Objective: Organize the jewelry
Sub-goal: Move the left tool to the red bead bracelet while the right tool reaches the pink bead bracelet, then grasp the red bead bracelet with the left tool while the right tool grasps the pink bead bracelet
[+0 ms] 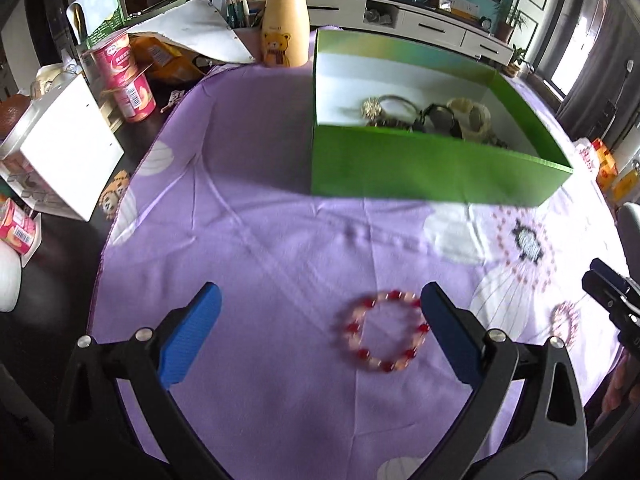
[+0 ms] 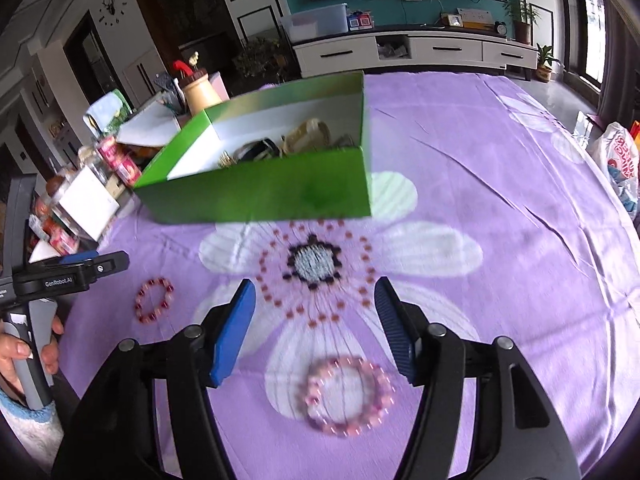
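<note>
A green box [image 1: 420,168] stands on the purple cloth and holds several bracelets and other jewelry [image 1: 424,116]; it also shows in the right wrist view [image 2: 260,192]. A red and pale bead bracelet [image 1: 382,330] lies on the cloth between the wide-open fingers of my left gripper [image 1: 320,304], close to the right finger. It also shows in the right wrist view [image 2: 154,300]. A pink bead bracelet [image 2: 348,396] lies on the cloth between the open fingers of my right gripper [image 2: 314,300], below the tips. It appears in the left wrist view [image 1: 564,322] too. Both grippers are empty.
The purple flowered cloth [image 2: 500,208] covers the table. Left of it stand yoghurt cups [image 1: 124,76], a white box [image 1: 64,148], a yellow bear bottle [image 1: 284,24], pens and papers. A plastic bag [image 2: 620,160] lies at the far right edge.
</note>
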The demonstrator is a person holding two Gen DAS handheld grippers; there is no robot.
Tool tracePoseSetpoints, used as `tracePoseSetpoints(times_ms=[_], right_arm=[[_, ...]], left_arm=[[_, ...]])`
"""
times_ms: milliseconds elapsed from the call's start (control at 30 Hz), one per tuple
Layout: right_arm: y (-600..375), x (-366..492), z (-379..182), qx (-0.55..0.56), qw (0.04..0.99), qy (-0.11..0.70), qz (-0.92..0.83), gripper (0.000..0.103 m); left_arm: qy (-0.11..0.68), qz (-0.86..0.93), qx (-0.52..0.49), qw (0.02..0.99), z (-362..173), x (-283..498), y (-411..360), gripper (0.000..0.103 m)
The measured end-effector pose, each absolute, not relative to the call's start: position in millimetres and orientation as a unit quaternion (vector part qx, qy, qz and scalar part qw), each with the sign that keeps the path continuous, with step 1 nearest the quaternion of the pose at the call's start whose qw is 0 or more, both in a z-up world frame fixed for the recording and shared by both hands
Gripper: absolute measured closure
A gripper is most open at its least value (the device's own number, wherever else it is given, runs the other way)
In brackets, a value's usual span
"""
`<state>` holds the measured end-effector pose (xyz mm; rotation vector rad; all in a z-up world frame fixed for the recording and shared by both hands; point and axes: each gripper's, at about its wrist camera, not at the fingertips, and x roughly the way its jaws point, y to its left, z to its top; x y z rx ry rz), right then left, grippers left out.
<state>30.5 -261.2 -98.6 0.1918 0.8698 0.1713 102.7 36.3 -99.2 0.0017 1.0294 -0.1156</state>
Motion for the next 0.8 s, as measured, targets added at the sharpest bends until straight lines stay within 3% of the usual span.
tracePoseSetpoints(times_ms=[233,567,733,800], right_arm=[[-268.0,7.6,-116.0,0.056,0.897,0.437,0.045,0.042],[-259.2,-4.9,-138.3,-0.002,0.894,0.447,0.023,0.073],[-252.5,0.6,-139.5,-0.003,0.899,0.436,0.029,0.09],[-250.3,3.5,-139.6,0.0,0.901,0.432,0.029,0.092]], left_arm=[[0.492,-0.061,0.019,0.868,-114.9,88.9,30.5,0.004],[0.489,-0.074,0.047,0.868,-129.6,83.8,17.3,0.042],[0.476,-0.087,0.049,0.873,-131.0,82.4,15.0,0.054],[0.471,-0.096,0.049,0.875,-131.1,81.7,13.5,0.062]])
